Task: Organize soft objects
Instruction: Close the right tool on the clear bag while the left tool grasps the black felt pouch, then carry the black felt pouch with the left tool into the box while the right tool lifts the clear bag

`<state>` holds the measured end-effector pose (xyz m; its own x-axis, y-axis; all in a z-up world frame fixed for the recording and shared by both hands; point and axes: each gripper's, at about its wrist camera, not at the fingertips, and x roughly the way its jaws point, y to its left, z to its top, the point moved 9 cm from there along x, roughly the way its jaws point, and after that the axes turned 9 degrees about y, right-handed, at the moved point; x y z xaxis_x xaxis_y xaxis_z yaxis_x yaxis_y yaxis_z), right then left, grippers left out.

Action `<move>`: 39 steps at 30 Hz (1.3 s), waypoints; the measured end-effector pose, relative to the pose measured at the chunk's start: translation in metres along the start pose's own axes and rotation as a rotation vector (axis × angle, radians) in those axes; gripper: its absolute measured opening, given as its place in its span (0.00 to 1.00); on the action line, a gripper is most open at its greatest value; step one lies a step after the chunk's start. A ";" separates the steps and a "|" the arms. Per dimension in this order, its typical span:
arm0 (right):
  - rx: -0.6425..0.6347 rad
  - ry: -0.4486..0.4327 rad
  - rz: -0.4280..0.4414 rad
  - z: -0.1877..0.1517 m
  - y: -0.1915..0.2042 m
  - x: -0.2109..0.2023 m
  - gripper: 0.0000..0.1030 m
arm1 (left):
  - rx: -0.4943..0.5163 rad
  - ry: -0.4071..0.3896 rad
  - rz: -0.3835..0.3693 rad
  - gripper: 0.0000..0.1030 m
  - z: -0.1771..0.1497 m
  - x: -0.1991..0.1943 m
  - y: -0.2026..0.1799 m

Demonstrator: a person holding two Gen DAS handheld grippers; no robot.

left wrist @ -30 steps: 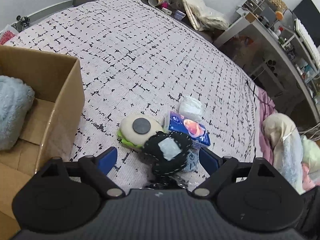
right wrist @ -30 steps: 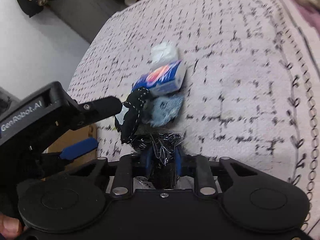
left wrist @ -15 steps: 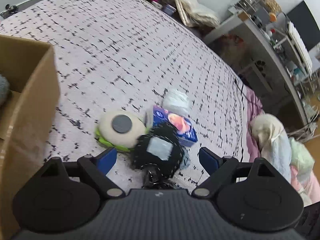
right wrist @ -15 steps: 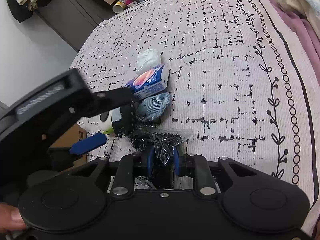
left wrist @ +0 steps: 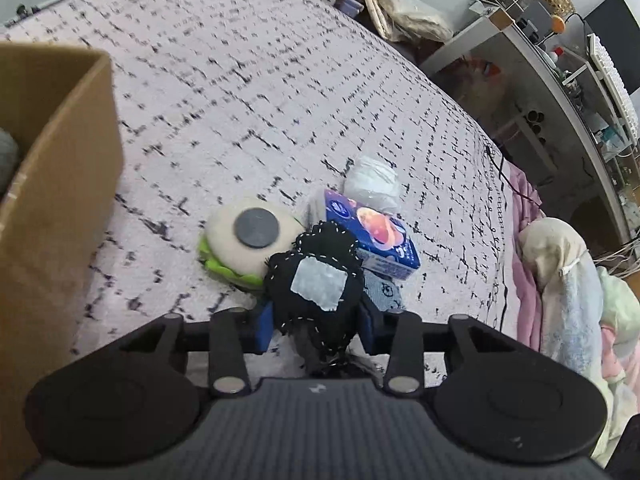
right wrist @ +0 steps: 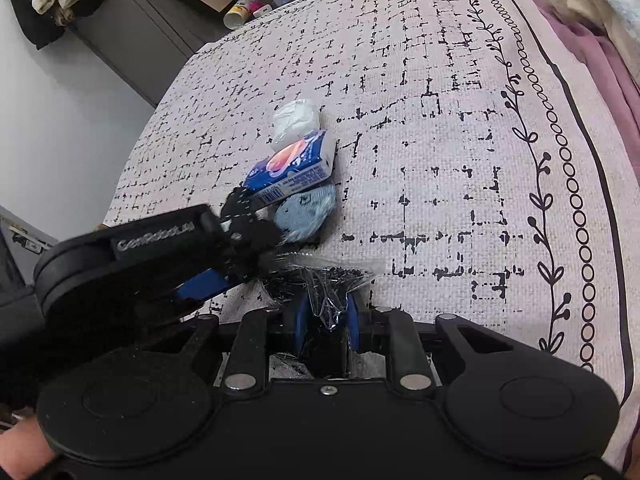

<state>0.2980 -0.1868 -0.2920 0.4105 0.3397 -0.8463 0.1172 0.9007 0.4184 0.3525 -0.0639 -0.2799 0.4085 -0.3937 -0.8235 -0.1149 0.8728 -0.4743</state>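
Left gripper (left wrist: 316,330) closing on the black stitched pouch (left wrist: 314,280) — box (left wrist: 60,184) to its left. Right gripper (right wrist: 323,318) pinches crinkly plastic bag (right wrist: 320,276) — likely steadying it.

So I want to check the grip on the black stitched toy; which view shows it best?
The left wrist view: the black toy fills the middle, between the closing left gripper fingers. In the right wrist view that gripper's arm hides most of it.

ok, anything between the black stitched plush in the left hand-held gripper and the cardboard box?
Nothing visible. The left hand-held gripper is closing around the black stitched plush; only bare bedspread lies between it and the cardboard box on the left.
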 end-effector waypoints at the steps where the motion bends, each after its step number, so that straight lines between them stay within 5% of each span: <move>1: 0.000 -0.004 0.004 0.001 0.000 -0.002 0.20 | 0.003 -0.009 0.000 0.38 0.000 -0.004 -0.001; 19: -0.028 -0.125 0.127 0.011 0.014 -0.064 0.20 | 0.047 -0.120 0.072 0.38 -0.002 -0.083 -0.021; 39: -0.141 -0.210 0.181 0.015 0.044 -0.099 0.20 | 0.001 -0.217 0.170 0.38 -0.011 -0.163 0.003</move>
<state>0.2761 -0.1847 -0.1849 0.5928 0.4475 -0.6695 -0.0949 0.8644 0.4937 0.2755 -0.0007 -0.1508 0.5677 -0.1704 -0.8054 -0.1978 0.9214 -0.3344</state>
